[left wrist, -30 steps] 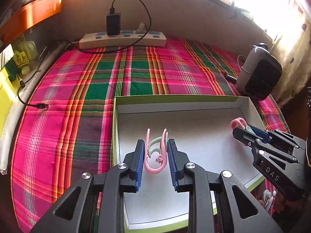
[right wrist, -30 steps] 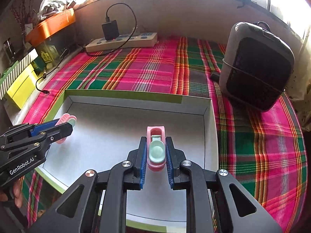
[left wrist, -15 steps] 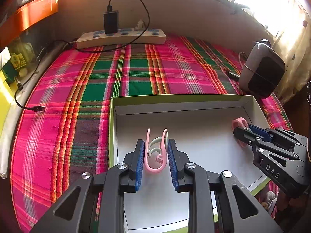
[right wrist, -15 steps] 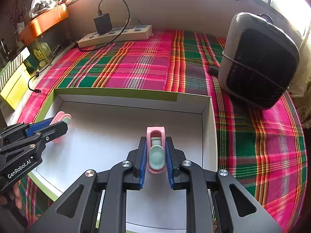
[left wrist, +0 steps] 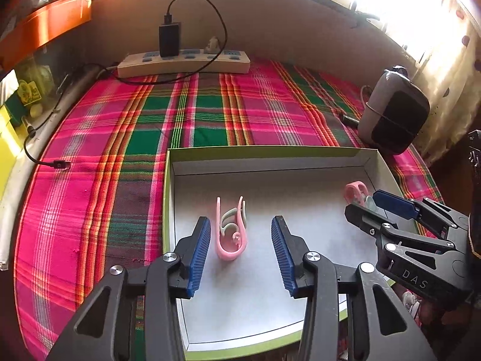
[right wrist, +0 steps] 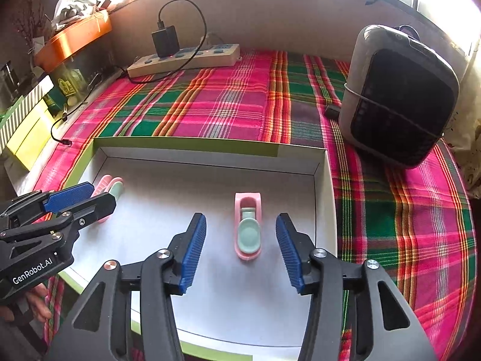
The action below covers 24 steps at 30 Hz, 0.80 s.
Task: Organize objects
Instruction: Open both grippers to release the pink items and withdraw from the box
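Note:
A shallow white box with a green rim [left wrist: 168, 198] lies on the plaid cloth. In the left wrist view a pink and mint clip [left wrist: 231, 234] stands on the box floor between the pads of my left gripper [left wrist: 240, 221]. Its jaws are opening and neither pad touches the clip. In the right wrist view a second pink and mint clip [right wrist: 248, 225] lies between the pads of my right gripper [right wrist: 241, 216]. These jaws are opening too, with gaps on both sides of the clip. Each gripper shows in the other's view: the right gripper [left wrist: 362, 203] and the left gripper [right wrist: 102, 194].
A power strip [left wrist: 183, 63] with a black charger [left wrist: 170, 39] lies along the back wall. A grey and black device [right wrist: 399, 96] stands on the cloth right of the box. An orange tray [right wrist: 75, 39] and yellow boxes [right wrist: 27, 138] crowd the left. A loose cable end [left wrist: 60, 165] lies left.
Both grippers have let go of their clips: the jaws were shut on them and now stand apart. The clips rest on the box floor. Neither hand has shifted much.

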Each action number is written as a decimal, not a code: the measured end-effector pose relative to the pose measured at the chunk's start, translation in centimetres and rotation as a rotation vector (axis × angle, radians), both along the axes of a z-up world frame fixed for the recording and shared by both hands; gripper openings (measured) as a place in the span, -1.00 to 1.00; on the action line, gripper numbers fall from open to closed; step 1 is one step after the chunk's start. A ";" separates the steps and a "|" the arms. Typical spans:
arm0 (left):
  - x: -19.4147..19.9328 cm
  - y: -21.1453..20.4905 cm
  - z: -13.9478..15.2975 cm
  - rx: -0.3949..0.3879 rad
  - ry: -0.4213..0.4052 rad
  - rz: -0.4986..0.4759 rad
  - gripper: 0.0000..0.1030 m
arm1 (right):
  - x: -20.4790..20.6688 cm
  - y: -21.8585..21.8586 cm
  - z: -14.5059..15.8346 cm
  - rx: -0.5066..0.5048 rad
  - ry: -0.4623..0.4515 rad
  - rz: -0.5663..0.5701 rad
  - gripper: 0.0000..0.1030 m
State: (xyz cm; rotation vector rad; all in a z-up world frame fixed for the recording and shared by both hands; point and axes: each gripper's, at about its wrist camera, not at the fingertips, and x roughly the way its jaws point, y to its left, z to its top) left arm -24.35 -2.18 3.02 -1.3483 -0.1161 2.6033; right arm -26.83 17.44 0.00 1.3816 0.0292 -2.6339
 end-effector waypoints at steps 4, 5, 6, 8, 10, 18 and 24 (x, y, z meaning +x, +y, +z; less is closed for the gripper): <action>1.6 -0.3 0.7 0.009 0.024 -0.011 -0.21 | 1.2 -0.1 0.7 0.000 0.028 0.007 0.02; 2.1 -0.3 0.9 0.002 0.035 -0.012 -0.21 | 1.6 -0.2 1.0 -0.001 0.039 0.013 0.02; 2.7 -0.5 1.0 -0.003 0.045 -0.014 -0.21 | 2.0 -0.3 1.3 -0.002 0.052 0.023 0.02; 3.6 -0.8 1.3 -0.001 0.053 -0.011 -0.21 | 3.1 -0.3 1.9 0.005 0.077 0.034 0.02; 4.6 -1.4 1.7 0.013 0.062 -0.002 -0.21 | 4.2 -0.2 2.5 0.007 0.107 0.037 0.02; 9.0 -3.0 3.0 0.039 0.127 0.008 -0.21 | 8.9 0.5 4.3 0.010 0.209 0.048 0.03; 12.4 -3.2 3.2 0.012 0.179 -0.028 -0.21 | 13.6 2.3 5.5 -0.035 0.285 0.025 0.02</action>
